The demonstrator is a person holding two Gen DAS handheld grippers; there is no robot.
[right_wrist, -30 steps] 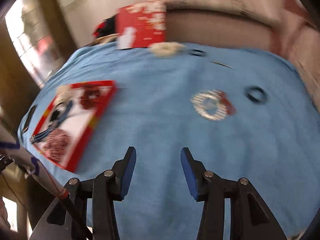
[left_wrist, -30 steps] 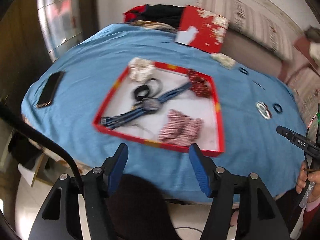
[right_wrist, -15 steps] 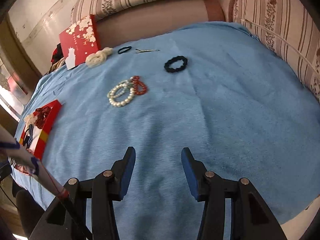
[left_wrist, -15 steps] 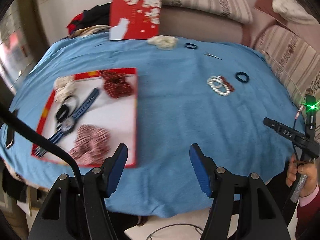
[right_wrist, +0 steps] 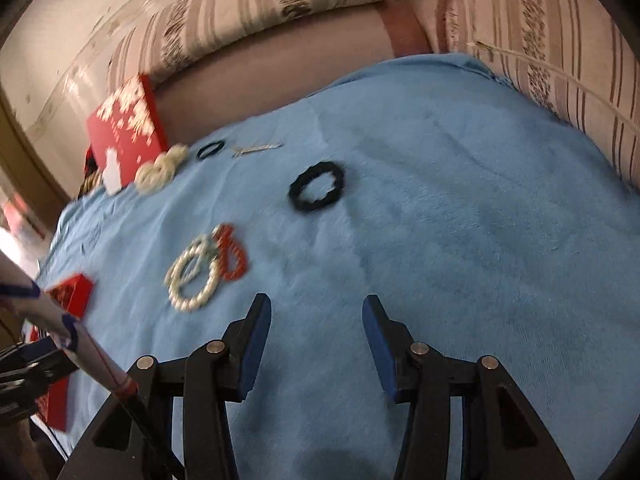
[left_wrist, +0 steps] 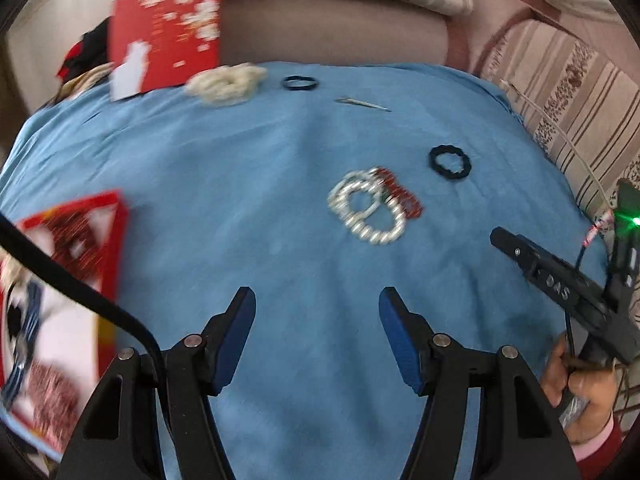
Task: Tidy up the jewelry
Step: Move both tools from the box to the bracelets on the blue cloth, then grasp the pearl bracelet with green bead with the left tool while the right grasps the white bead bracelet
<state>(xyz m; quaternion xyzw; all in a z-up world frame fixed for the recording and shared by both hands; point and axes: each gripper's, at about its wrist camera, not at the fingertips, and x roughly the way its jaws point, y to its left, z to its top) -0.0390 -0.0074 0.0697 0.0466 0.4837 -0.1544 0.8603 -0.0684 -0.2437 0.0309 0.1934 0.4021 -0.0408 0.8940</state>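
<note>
A white pearl bracelet (left_wrist: pixel 366 210) and a red bead bracelet (left_wrist: pixel 400 192) lie tangled on the blue cloth, ahead of my open, empty left gripper (left_wrist: pixel 316 300). In the right wrist view the pearl bracelet (right_wrist: pixel 192 276) and the red bracelet (right_wrist: pixel 232 252) lie left of my open, empty right gripper (right_wrist: pixel 316 308). A black scrunchie (right_wrist: pixel 318 186) lies further ahead; it also shows in the left wrist view (left_wrist: pixel 450 162). The red-rimmed tray (left_wrist: pixel 68 280) with a watch and scrunchies sits at the far left.
A cream scrunchie (left_wrist: pixel 226 82), a thin black hair tie (left_wrist: pixel 300 83) and a metal hair clip (left_wrist: pixel 362 103) lie at the cloth's far edge by a red box lid (left_wrist: pixel 168 32). Striped sofa cushions (right_wrist: pixel 560 52) border the back and right. The right gripper's body (left_wrist: pixel 560 292) shows at right.
Both views have swung right and moved closer to the bracelets. The tray has slid to the left edge. Both grippers stay open.
</note>
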